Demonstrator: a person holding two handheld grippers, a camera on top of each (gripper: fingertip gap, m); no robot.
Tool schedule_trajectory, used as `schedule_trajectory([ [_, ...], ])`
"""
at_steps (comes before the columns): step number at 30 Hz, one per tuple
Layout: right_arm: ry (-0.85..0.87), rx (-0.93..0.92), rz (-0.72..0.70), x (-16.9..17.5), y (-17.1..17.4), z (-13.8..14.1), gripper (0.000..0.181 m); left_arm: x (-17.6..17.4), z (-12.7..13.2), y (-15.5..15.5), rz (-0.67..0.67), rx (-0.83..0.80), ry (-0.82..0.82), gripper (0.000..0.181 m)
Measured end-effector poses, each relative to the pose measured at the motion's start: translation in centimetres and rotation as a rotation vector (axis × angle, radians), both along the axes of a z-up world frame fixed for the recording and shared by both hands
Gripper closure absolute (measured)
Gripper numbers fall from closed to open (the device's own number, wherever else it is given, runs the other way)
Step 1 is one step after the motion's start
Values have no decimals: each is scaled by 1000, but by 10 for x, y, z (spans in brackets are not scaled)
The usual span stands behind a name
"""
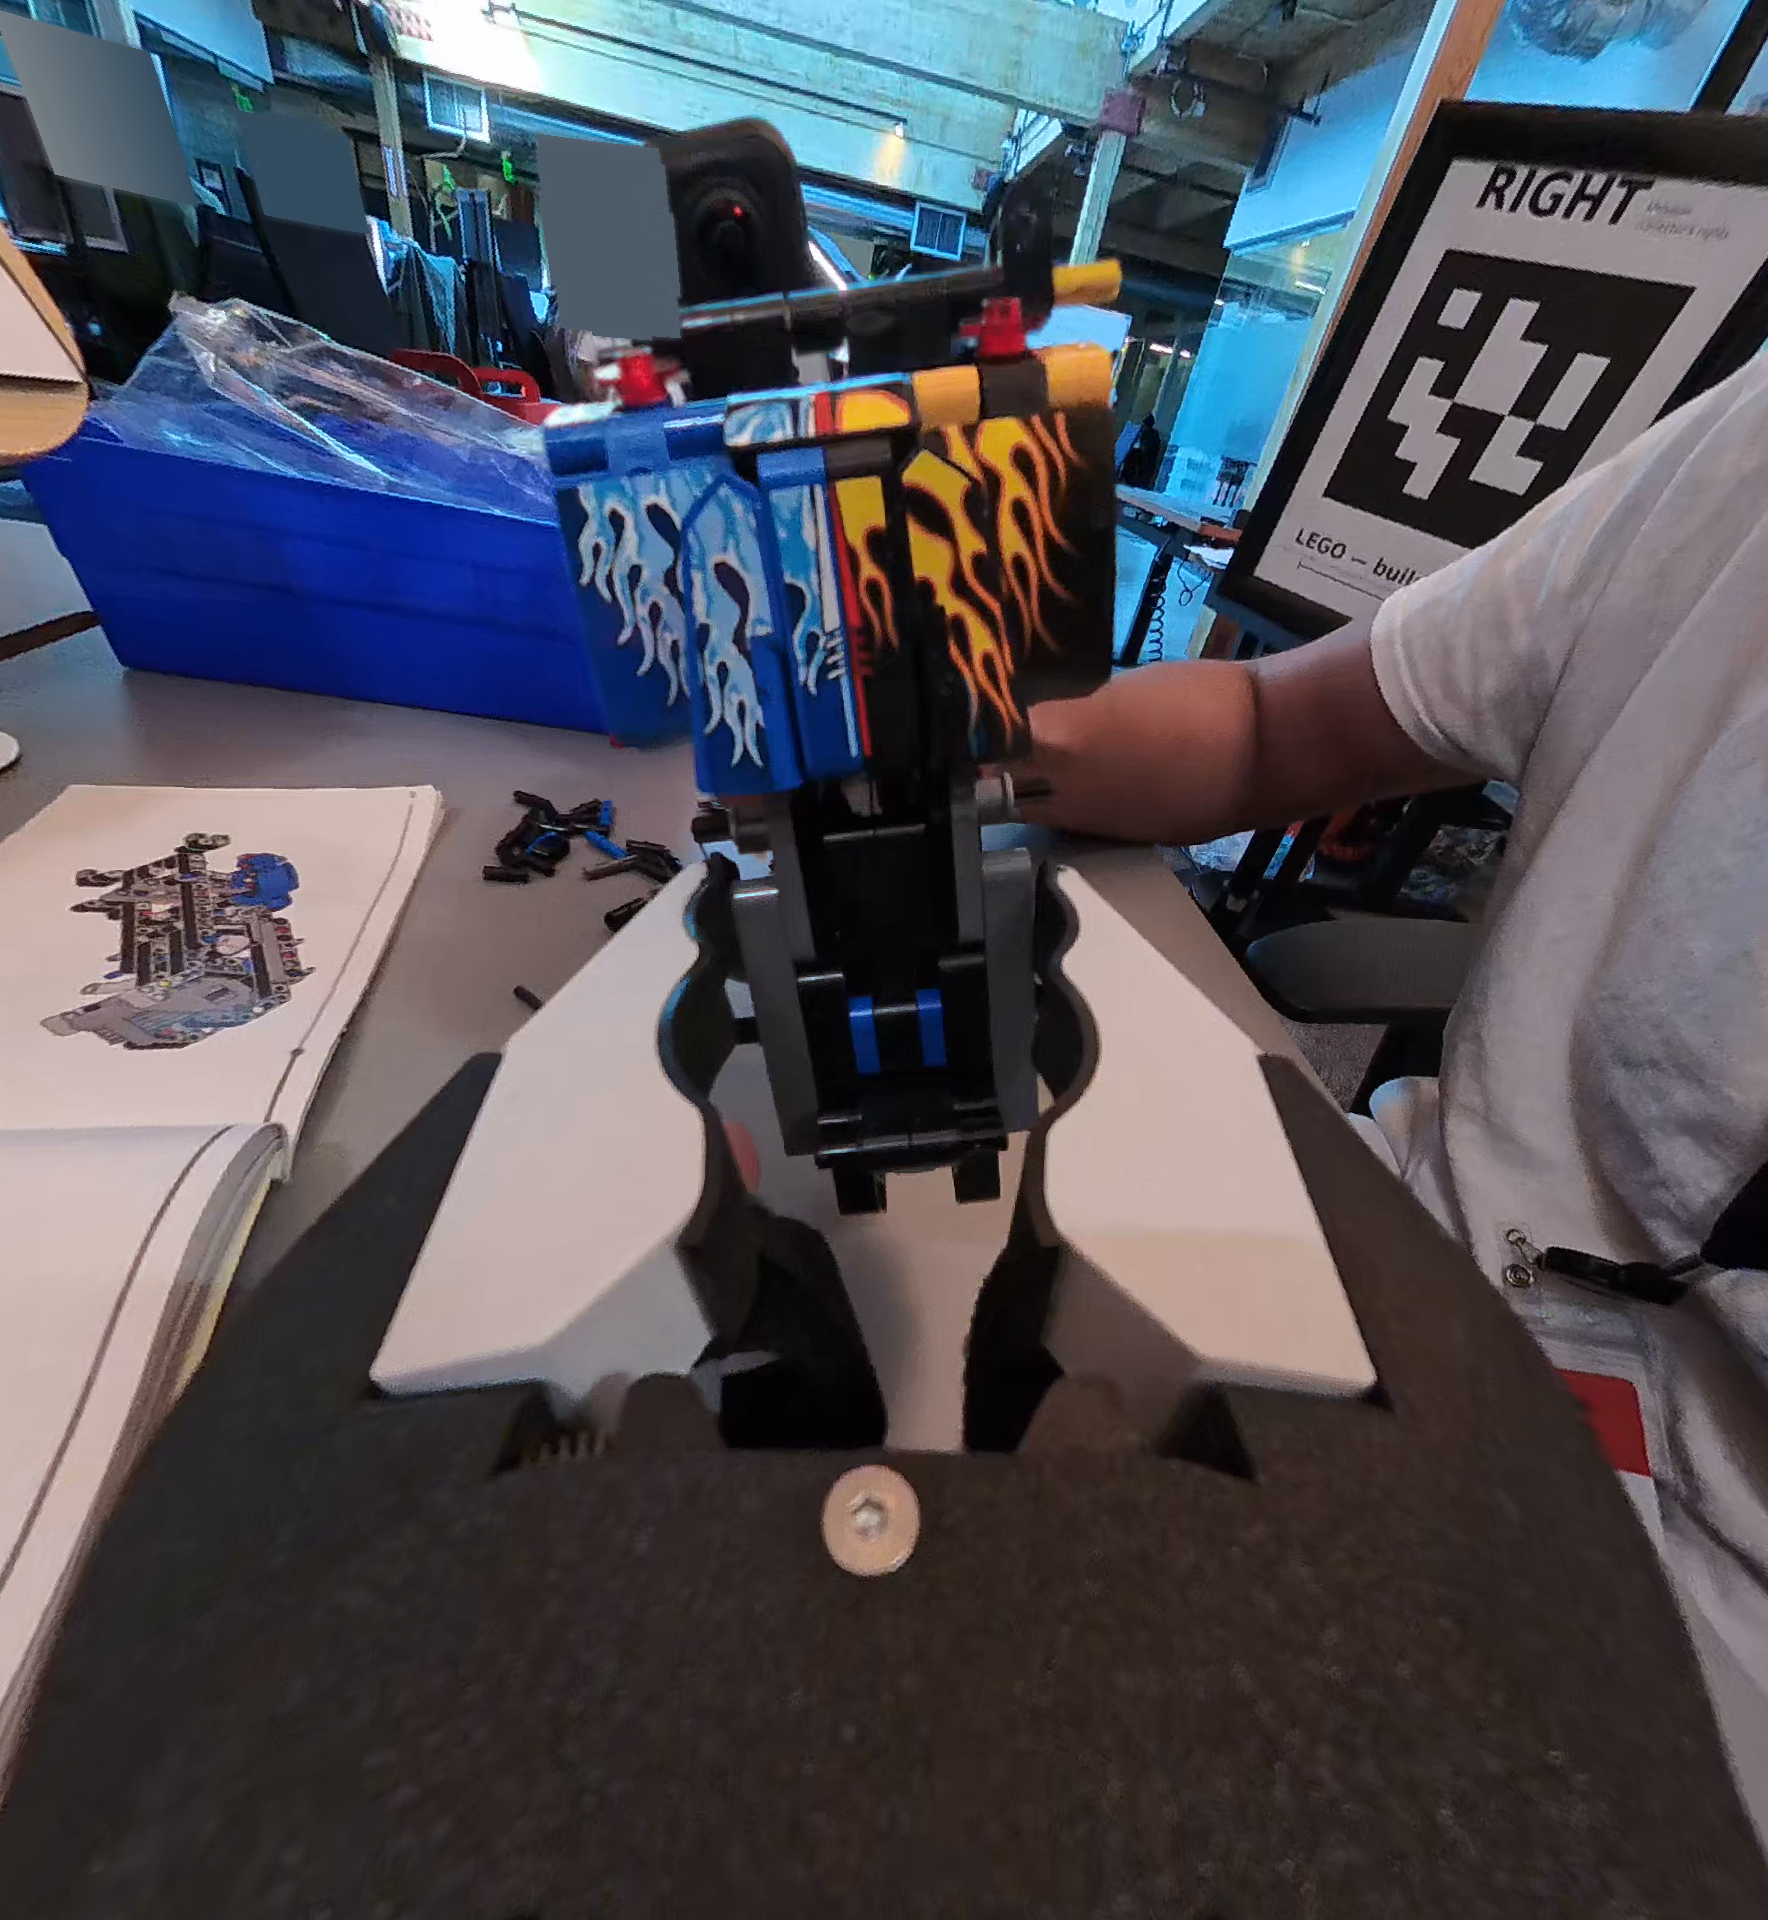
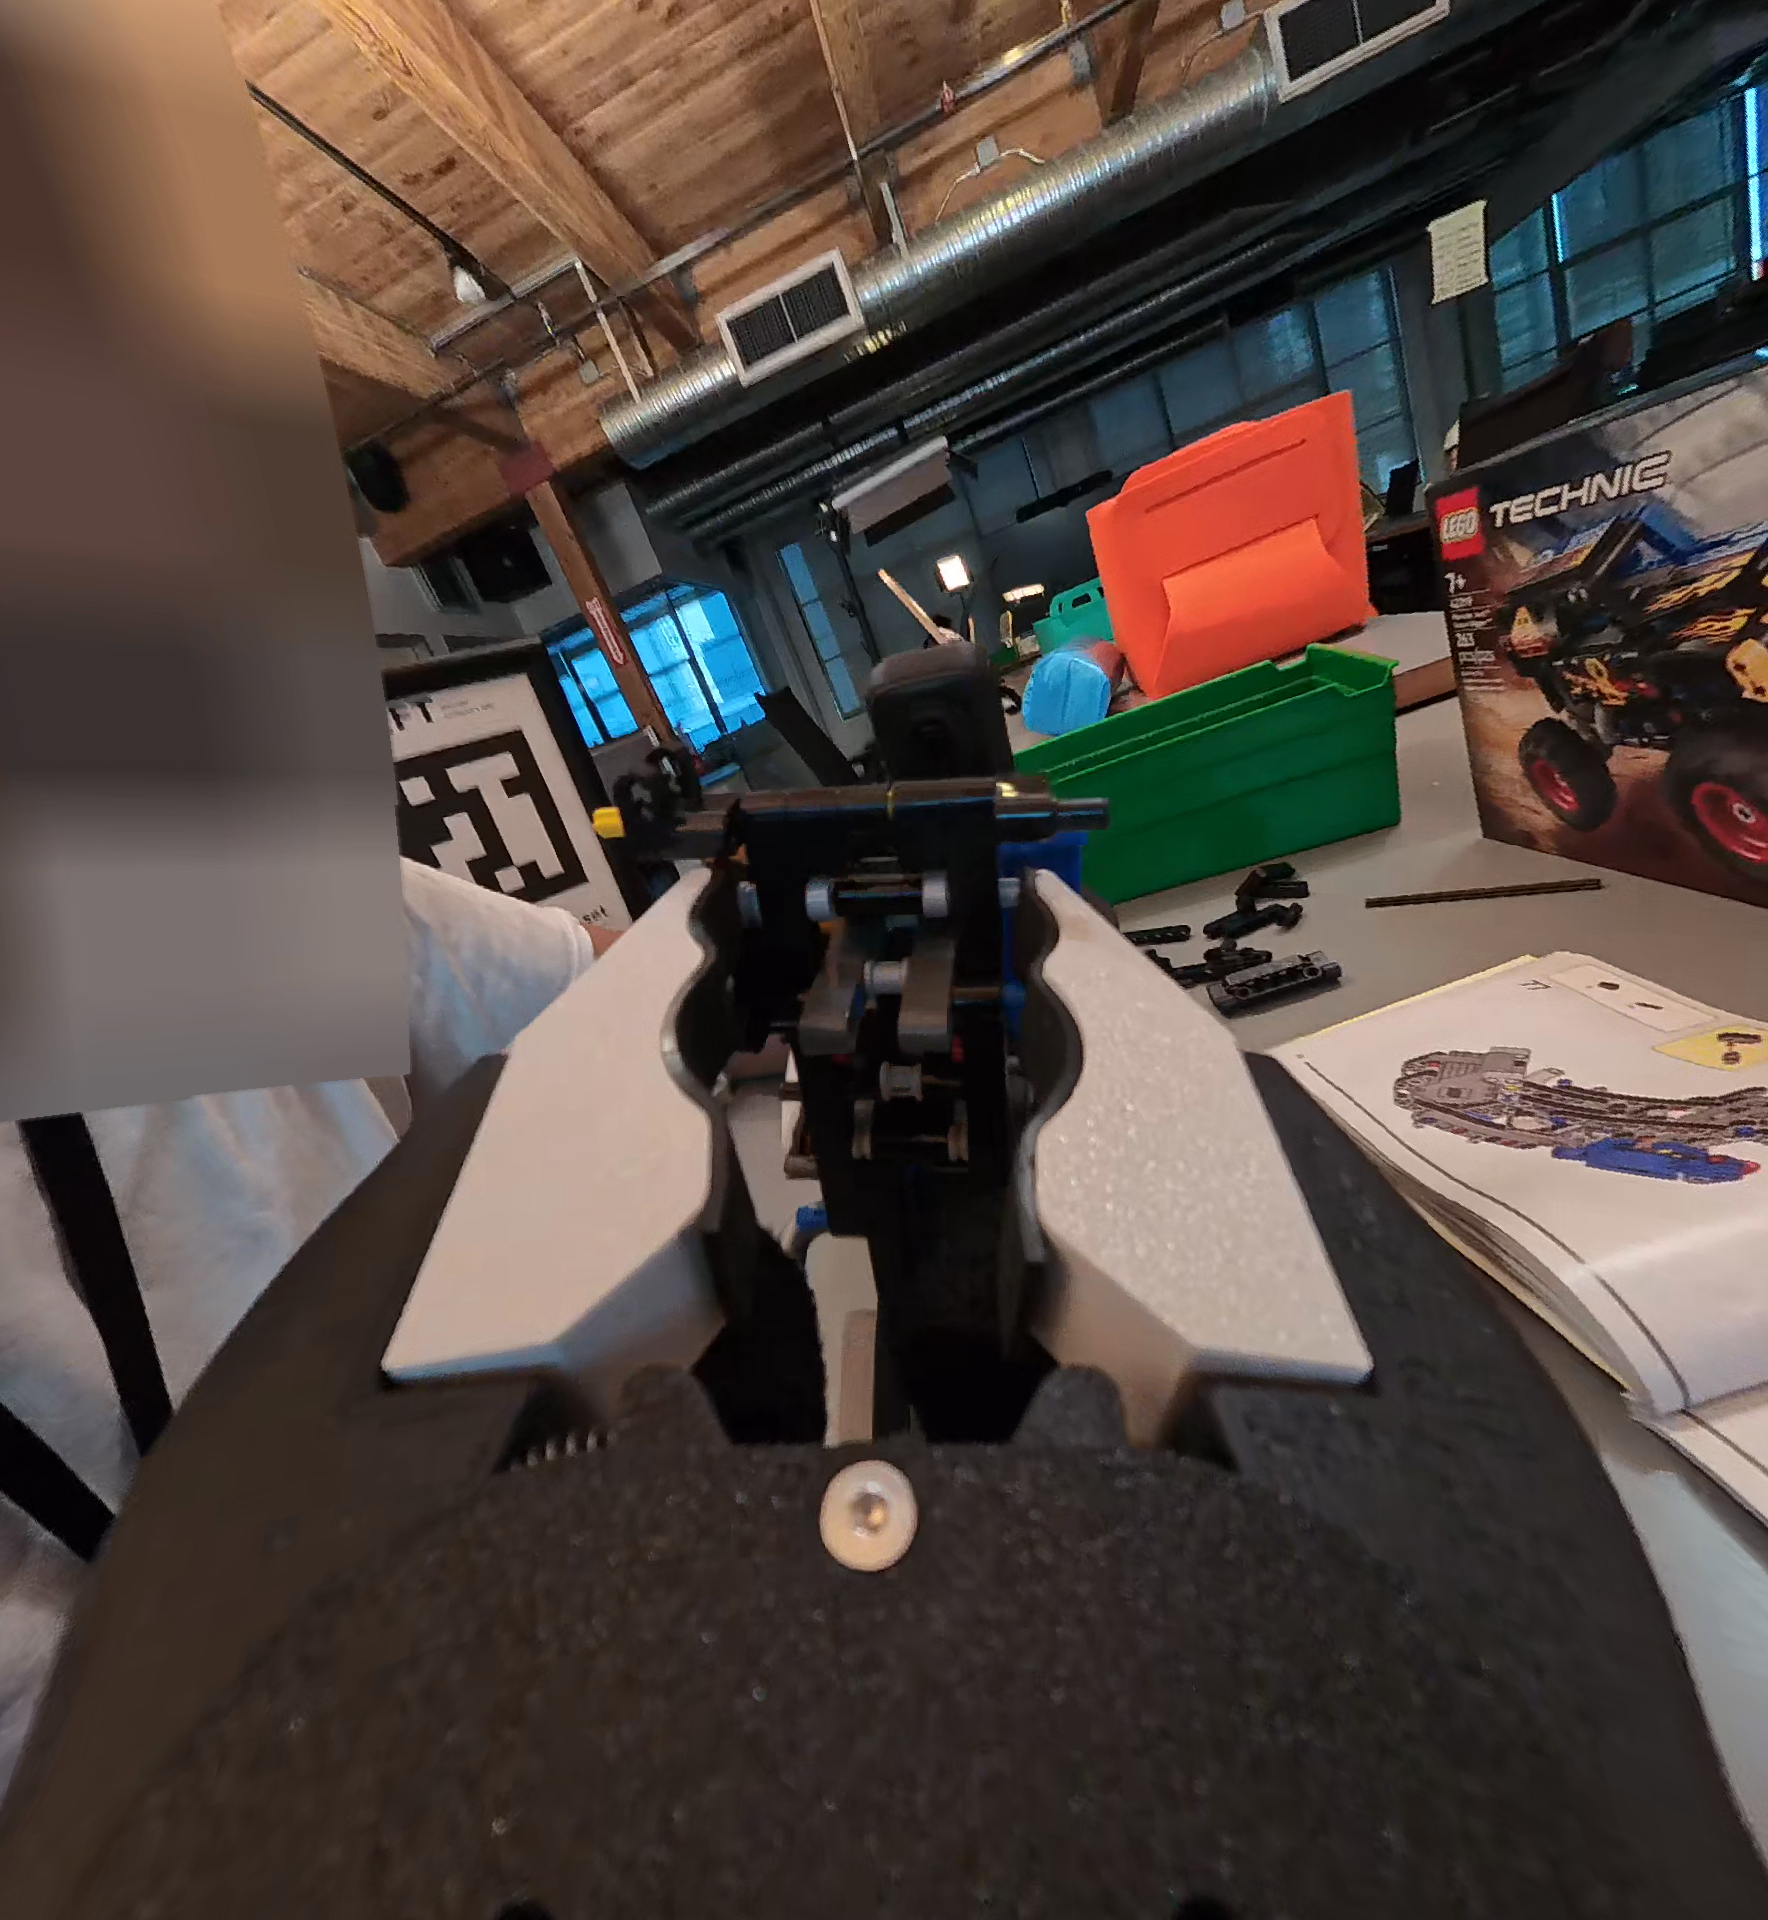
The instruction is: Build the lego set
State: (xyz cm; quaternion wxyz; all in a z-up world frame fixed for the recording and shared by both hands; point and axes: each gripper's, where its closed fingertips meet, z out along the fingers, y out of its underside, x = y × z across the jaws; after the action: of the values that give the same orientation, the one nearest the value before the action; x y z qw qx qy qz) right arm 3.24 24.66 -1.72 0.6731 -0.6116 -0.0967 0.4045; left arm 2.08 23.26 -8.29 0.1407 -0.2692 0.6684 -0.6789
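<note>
Blue and orange flame panels cover the lego model point(image 1: 838, 582), which we hold upright, lifted above the grey table point(image 1: 423, 997), both claws pinching it from opposite sides. Our left gripper point(image 1: 875, 914) clamps the model's dark lower frame; our right gripper point(image 2: 864, 935) is closed on its black underside, axles showing. Left of the model lies the open instruction booklet point(image 1: 184, 935), with loose black pins point(image 1: 579, 842) between them. Behind the model sits a blue bin point(image 1: 319, 582). From the underside we see a green bin point(image 2: 1233, 790) and the set's box point(image 2: 1649, 665) beyond it.
</note>
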Motion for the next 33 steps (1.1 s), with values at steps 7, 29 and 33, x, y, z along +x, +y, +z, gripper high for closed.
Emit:
schedule_trajectory([
  [7,-409,-33,-133,-2,2,-21,109,-7,-7,16,53,103,-11,127],
  [29,-964,-153,-210,7,-21,-56,92,-5,-30,31,108,525,-191,127],
  [33,-1129,-89,-297,12,-21,-57,93,-5,-30,36,123,599,-213,127],
])
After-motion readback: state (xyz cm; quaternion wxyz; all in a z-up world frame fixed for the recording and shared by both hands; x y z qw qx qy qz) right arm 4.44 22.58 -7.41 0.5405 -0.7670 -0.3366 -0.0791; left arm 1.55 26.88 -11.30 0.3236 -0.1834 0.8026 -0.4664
